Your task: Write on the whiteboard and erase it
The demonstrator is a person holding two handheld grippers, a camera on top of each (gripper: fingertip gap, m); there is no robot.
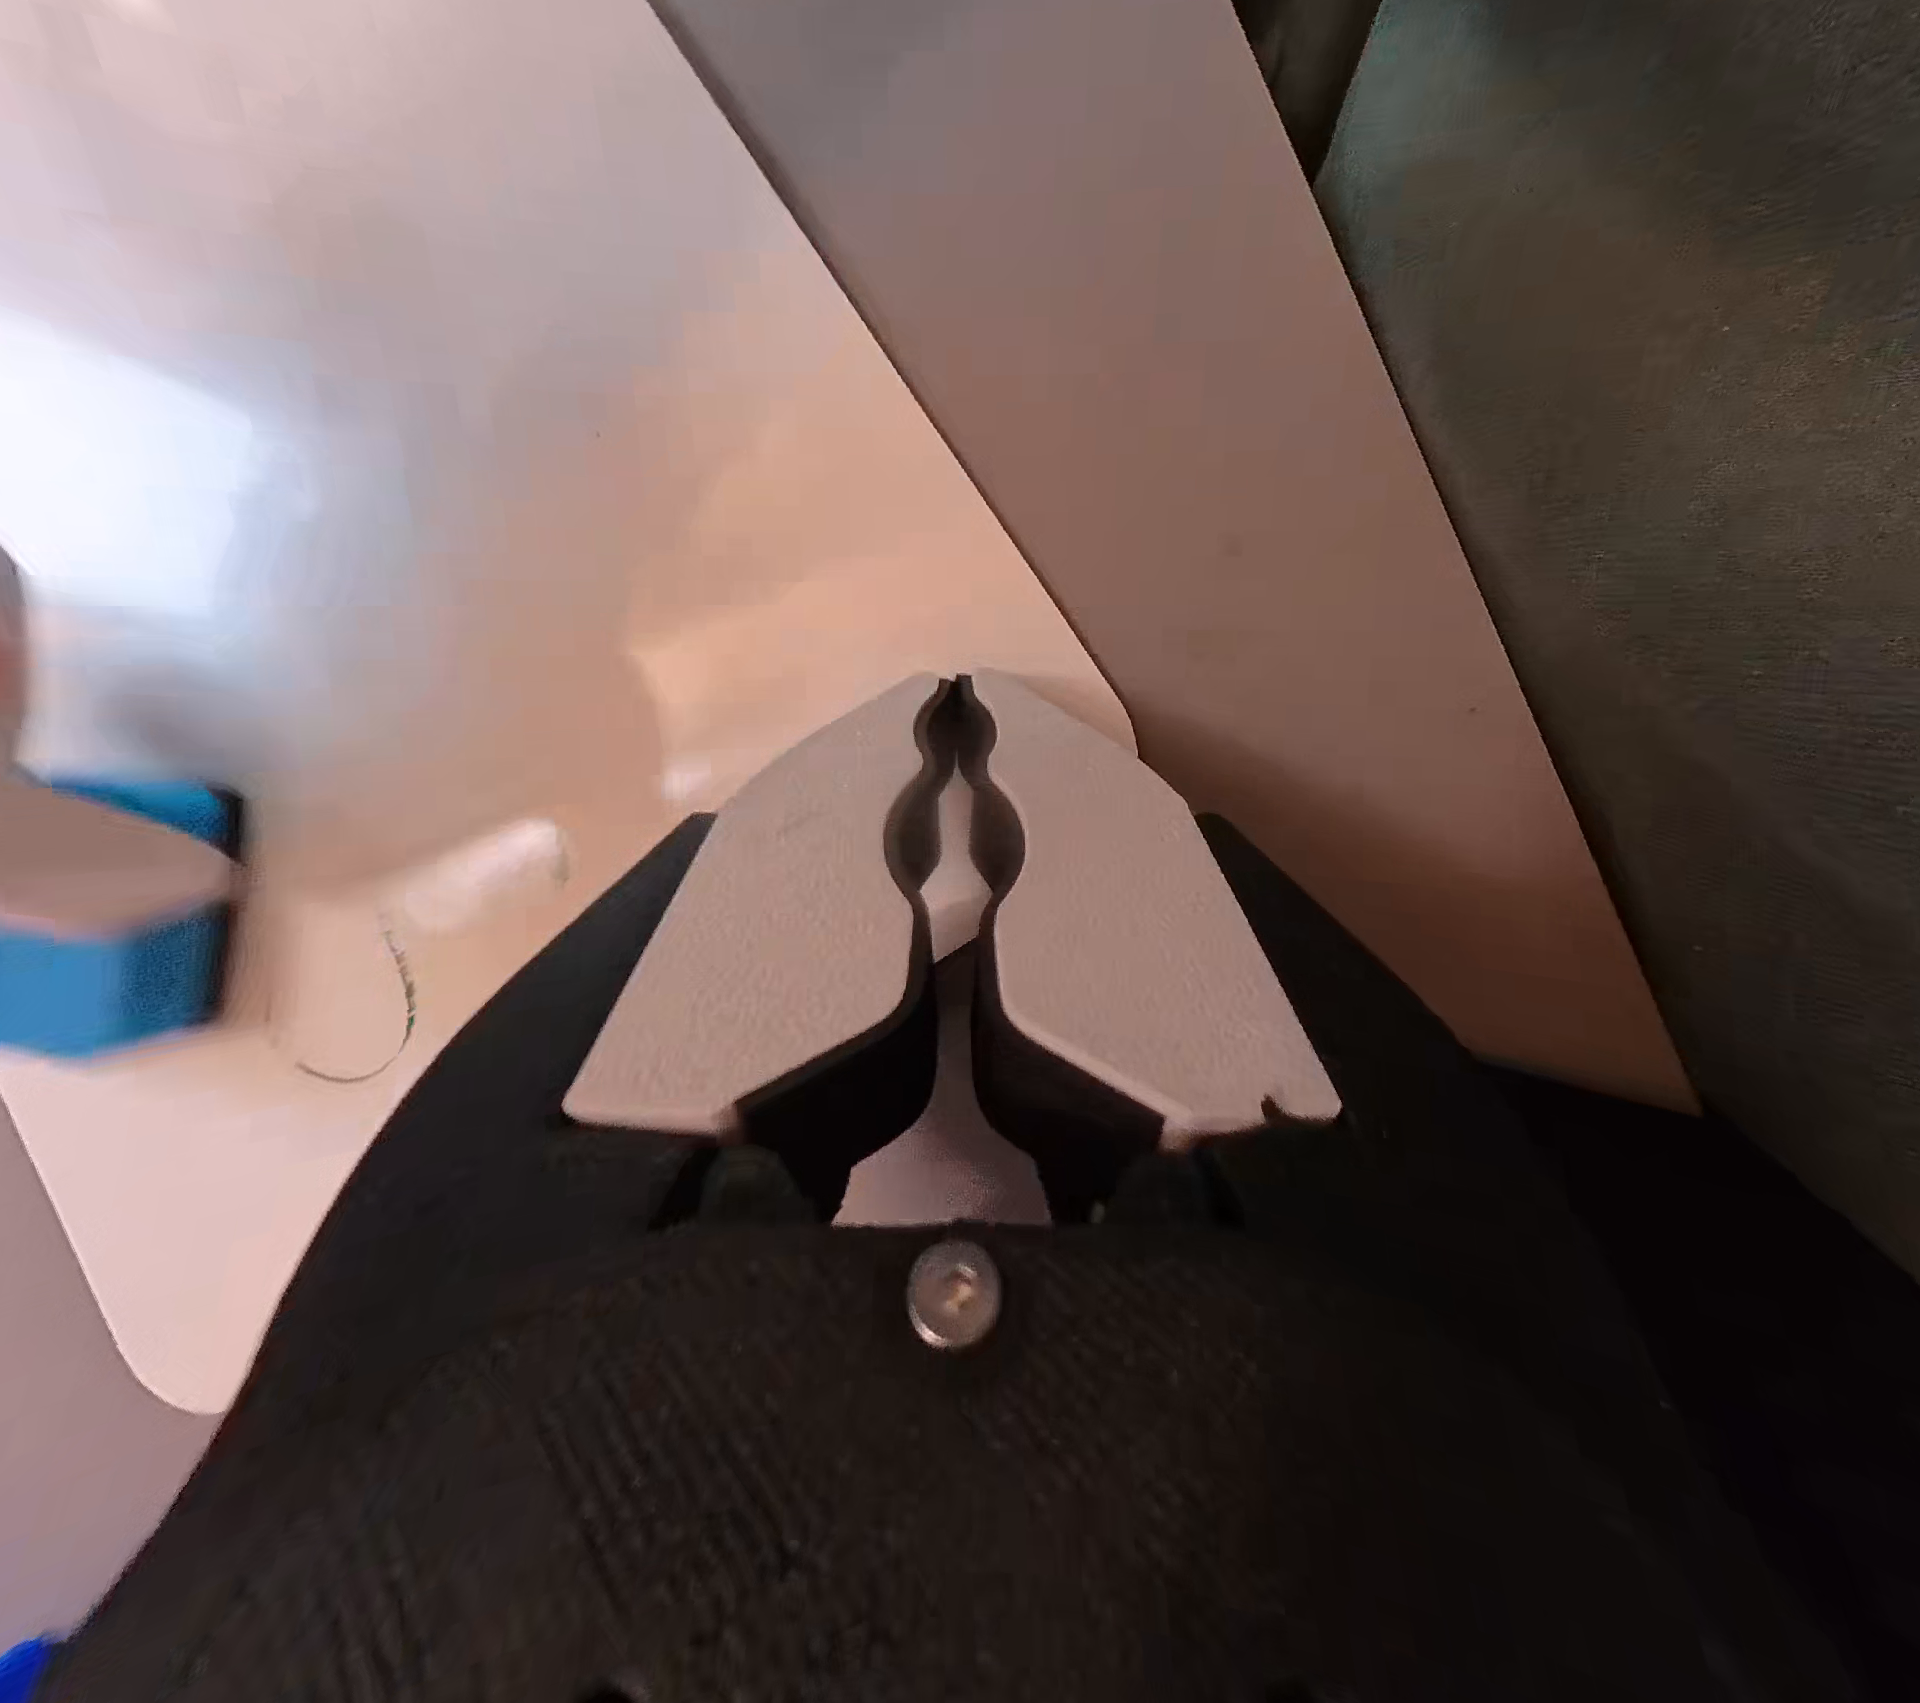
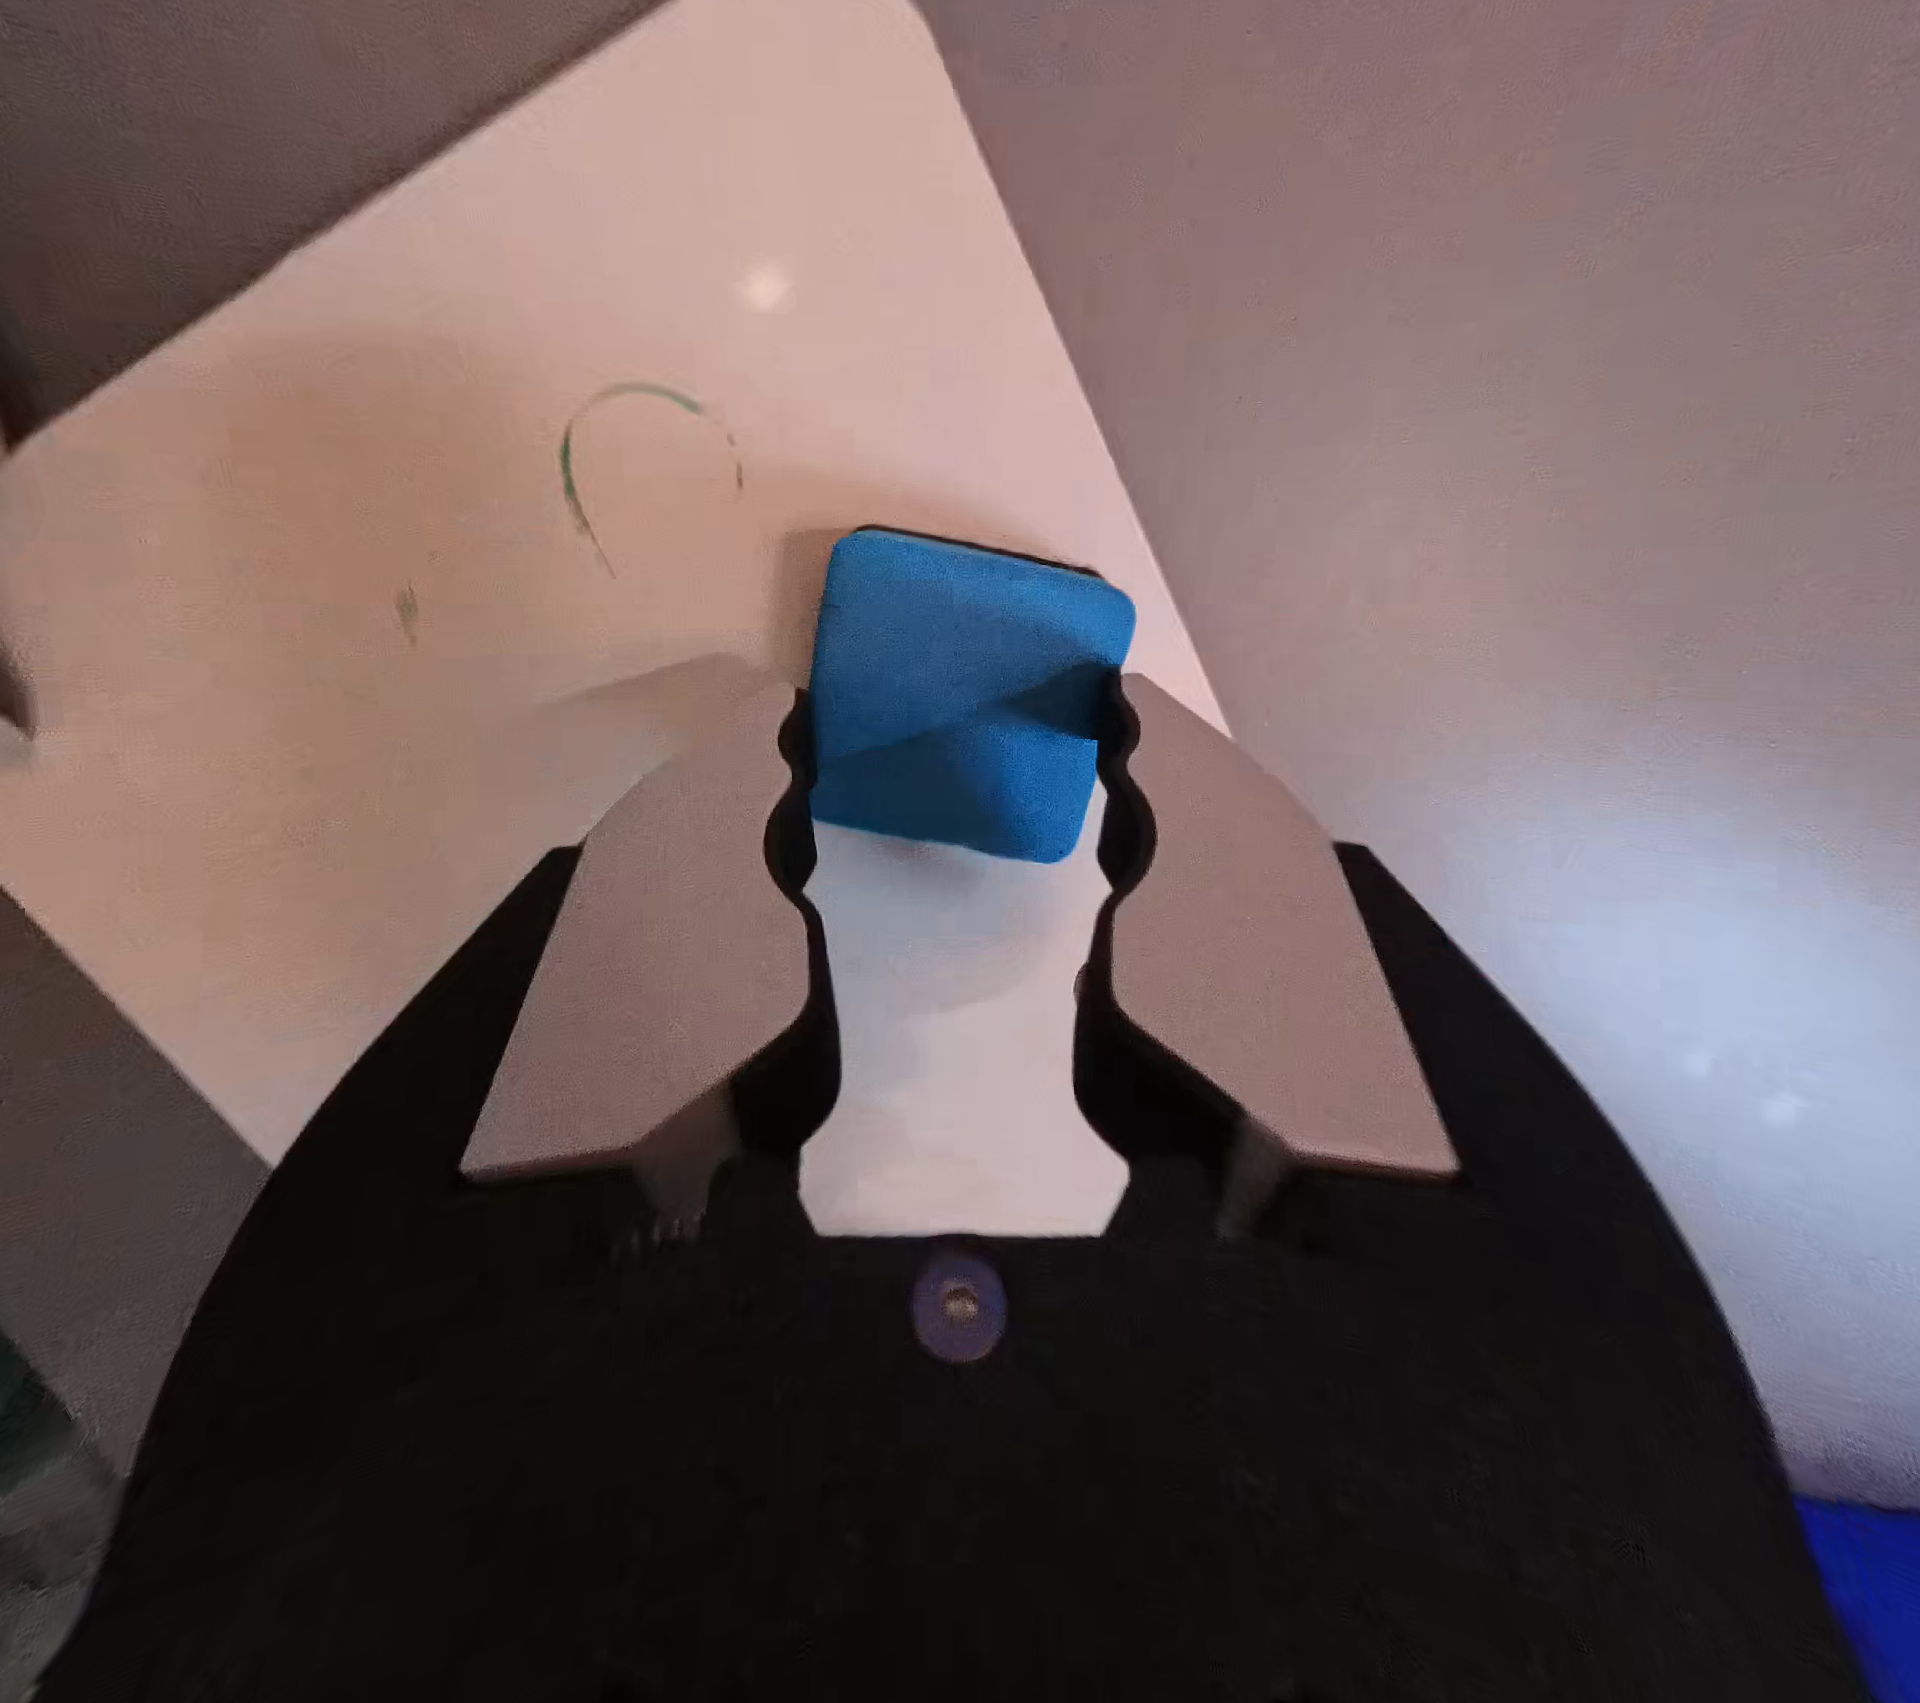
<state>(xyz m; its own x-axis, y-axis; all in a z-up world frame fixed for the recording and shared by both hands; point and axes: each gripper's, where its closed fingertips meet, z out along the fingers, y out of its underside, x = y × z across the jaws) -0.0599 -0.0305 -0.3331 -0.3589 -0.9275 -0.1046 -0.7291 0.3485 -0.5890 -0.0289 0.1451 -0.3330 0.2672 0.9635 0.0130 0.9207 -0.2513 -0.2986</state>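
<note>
My right gripper (image 2: 956, 708) grasps the blue eraser (image 2: 961, 697), one finger pressed to each side, and the eraser's face lies flat against the whiteboard (image 2: 416, 718) near its right edge. My right wrist view shows what is left of the green marking (image 2: 623, 458): a thin broken arc with a faint smear nearer and to the left, well clear of the eraser. It also shows the board's rounded far corner and the grey table (image 2: 1455, 303) beyond it.

My left gripper (image 1: 958, 679) is clenched with nothing between its fingers, the tips meeting over the board's corner. Only my left wrist view shows the dark green cloth (image 1: 1662, 510) off the table's right side. There the eraser is a blurred blue block at the far left edge, and the green line a faint curl beside it.
</note>
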